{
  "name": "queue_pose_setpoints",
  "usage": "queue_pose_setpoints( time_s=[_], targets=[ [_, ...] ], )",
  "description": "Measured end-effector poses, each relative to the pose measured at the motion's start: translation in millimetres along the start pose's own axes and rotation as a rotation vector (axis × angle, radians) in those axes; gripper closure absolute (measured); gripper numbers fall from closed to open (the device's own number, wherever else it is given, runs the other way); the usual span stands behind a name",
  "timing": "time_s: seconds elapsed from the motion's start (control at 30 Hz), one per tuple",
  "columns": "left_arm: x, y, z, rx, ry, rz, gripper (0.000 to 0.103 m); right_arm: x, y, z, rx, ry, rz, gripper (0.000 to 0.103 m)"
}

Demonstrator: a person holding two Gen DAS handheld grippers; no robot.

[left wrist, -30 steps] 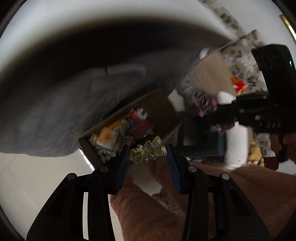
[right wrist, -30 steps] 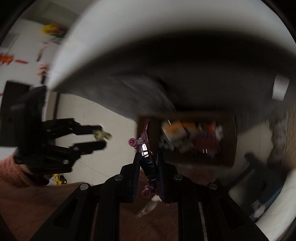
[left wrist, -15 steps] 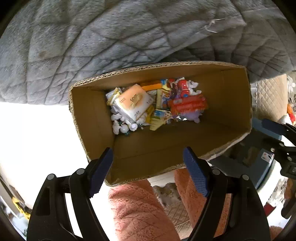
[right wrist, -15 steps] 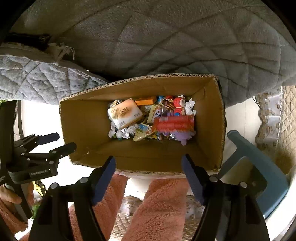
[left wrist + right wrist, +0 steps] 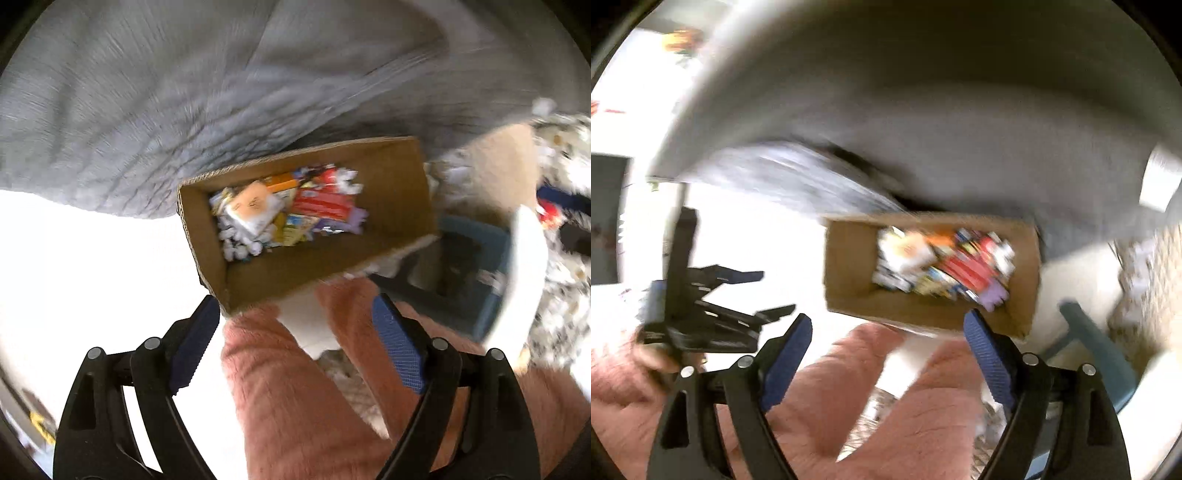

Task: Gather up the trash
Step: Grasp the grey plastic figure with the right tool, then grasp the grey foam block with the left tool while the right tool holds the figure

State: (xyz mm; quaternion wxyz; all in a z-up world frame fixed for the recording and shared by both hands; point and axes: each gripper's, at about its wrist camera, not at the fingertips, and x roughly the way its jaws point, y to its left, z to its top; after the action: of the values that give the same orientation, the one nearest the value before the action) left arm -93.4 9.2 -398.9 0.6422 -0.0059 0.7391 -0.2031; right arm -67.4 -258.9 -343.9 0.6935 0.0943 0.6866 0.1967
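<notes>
Both your left gripper (image 5: pixel 295 334) and right gripper (image 5: pixel 888 341) hang wide and empty just short of the cardboard box (image 5: pixel 399 192), where the trash (image 5: pixel 288 214) lies: light, crushable wrappers, so pinch an edge gently.

Brown cardboard box (image 5: pixel 391 192), corrugated edge; inside, mixed wrappers: red packet (image 5: pixel 323 206), orange-and-white tissue pack (image 5: pixel 253 205), yellow wrapper (image 5: pixel 295 225), purple scrap (image 5: pixel 356 218), white crumpled bits (image 5: pixel 240 243). Grey quilted blanket (image 5: pixel 184 110) with stitched lines. Pink fuzzy trousers (image 5: pixel 295 406). Black left gripper (image 5: pixel 291 332) with blue textured pads (image 5: pixel 399 350); right gripper (image 5: pixel 886 347) same black and blue. Blue stool (image 5: pixel 476 280). White floor (image 5: pixel 92 277), glare-washed
</notes>
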Motion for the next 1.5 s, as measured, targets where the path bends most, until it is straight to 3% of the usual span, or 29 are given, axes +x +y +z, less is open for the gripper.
queue_pose_setpoints(
  time_s=[0.1, 0.17, 0.27, 0.43, 0.53, 0.6, 0.7, 0.8, 0.87, 0.9, 1.03, 1.17, 1.23, 1.4, 1.5],
  targets=[
    [-52.2, -6.6, -13.1, 0.053, -0.078, 0.007, 0.020, -65.3, 39.6, 21.5, -0.084, -0.115, 0.070, 0.012],
    [-81.2, -9.1, -18.5, 0.060, -0.142, 0.010, 0.020, -103.2, 62.8, 45.5, -0.136, -0.219, 0.061, 0.006],
    [-120.1, -7.8, -20.2, 0.046, -0.234, -0.001, 0.020, -136.9, 78.6, 93.0, -0.144, -0.345, 0.024, 0.006],
    [-160.5, 0.7, -20.1, -0.024, -0.360, -0.026, 0.020, -148.8, 72.1, 206.3, 0.024, -0.470, -0.015, 0.006],
    [-166.1, 13.1, -23.6, -0.085, -0.390, -0.021, 0.020, -136.0, 49.1, 285.5, 0.219, -0.484, 0.029, 0.006],
    [-164.5, 21.0, -29.6, -0.127, -0.392, -0.002, 0.020, -119.4, 37.3, 316.9, 0.331, -0.474, 0.071, 0.008],
    [-163.6, 33.7, -40.8, -0.178, -0.376, 0.007, 0.020, -107.3, 13.0, 346.6, 0.497, -0.481, 0.135, 0.017],
    [-163.2, 46.3, -47.8, -0.219, -0.369, 0.014, 0.020, -102.8, 4.0, 363.9, 0.556, -0.514, 0.180, 0.031],
    [-163.9, 53.2, -50.7, -0.251, -0.366, 0.021, 0.020, -98.9, 7.1, 375.2, 0.546, -0.492, 0.148, 0.056],
    [-165.0, 55.8, -51.1, -0.257, -0.366, 0.020, 0.020, -97.2, 9.3, 379.6, 0.532, -0.474, 0.129, 0.076],
    [-172.5, 54.4, -40.1, -0.246, -0.379, 0.016, 0.020, -93.9, 16.6, 375.2, 0.451, -0.436, 0.112, 0.086],
    [-192.0, 41.0, -23.2, -0.169, -0.429, 0.001, 0.020, -109.0, 11.6, 336.1, 0.377, -0.432, 0.179, 0.089],
    [-204.1, 32.6, -5.4, -0.126, -0.462, -0.014, 0.020, -119.3, 9.3, 309.2, 0.351, -0.420, 0.232, 0.090],
    [-220.0, 16.2, 57.9, -0.065, -0.509, -0.027, 0.020, -130.2, -12.8, 230.9, 0.285, -0.333, 0.165, 0.090],
    [-231.4, 0.4, 106.8, -0.039, -0.545, -0.040, 0.020, -144.6, -29.0, 187.7, 0.276, -0.341, 0.157, 0.090]
  ],
)
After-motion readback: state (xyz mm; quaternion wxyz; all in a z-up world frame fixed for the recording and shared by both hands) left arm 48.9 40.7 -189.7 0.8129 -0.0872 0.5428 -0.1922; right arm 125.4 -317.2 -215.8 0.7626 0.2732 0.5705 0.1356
